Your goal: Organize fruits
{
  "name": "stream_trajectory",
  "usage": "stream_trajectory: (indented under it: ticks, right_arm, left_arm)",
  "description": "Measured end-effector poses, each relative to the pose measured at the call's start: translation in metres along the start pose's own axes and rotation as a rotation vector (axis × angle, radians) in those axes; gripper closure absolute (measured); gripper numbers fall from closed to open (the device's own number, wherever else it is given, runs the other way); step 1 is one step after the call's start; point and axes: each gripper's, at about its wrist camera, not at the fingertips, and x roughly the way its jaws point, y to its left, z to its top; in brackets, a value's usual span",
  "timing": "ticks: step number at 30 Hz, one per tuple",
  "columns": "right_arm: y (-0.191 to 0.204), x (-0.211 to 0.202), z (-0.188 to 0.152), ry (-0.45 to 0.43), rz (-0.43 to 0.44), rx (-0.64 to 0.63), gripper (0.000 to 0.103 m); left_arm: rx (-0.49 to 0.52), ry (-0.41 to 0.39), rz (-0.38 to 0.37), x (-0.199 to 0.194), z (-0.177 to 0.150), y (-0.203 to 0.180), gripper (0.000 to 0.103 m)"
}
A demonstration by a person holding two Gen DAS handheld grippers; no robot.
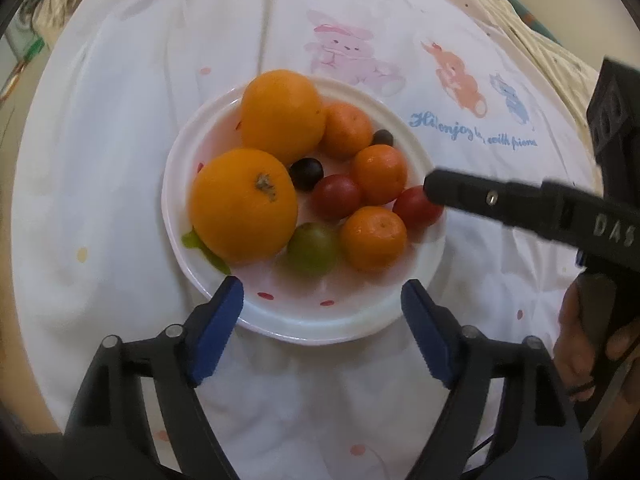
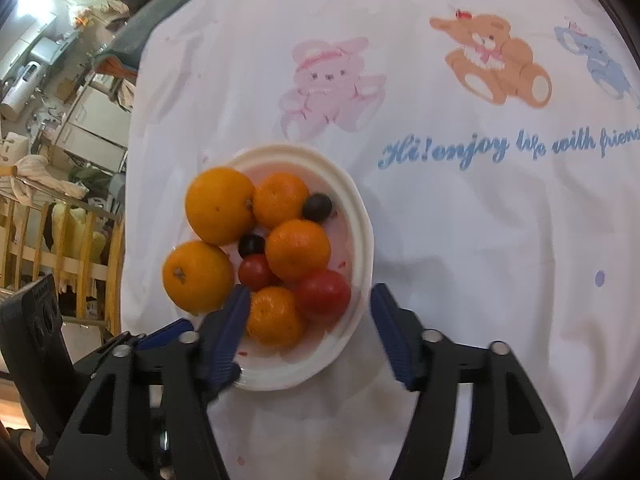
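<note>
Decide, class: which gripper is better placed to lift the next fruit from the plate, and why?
Probably the right gripper: its open jaws already flank a small orange and red tomato over the plate. The left gripper, also open, sits at the near rim.

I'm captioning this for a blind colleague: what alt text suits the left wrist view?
A white plate on a cartoon-printed cloth holds oranges, tomatoes and grapes. The open left gripper hovers at its near rim; the right gripper reaches in beside a tomato.
</note>
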Motion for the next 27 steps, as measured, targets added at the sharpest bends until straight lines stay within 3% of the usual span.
stream_trajectory:
  ticks: [7,20,27]
  right_arm:
    - [0.004,-0.018,0.001,-0.067,-0.002,-0.002,0.014]
    - [0.018,-0.065,-0.03,-0.175,-0.024,-0.005,0.012]
    - [0.026,-0.096,-0.06,-0.262,-0.029,-0.005,0.012]
  left_arm:
    - [0.009,-0.027,0.037,-0.009,-0.001,0.005,0.024]
    - [0.006,-0.176,0.143,-0.062,-0.009,0.02,0.024]
    - [0.015,-0.241,0.147,-0.099,-0.021,0.028,0.013]
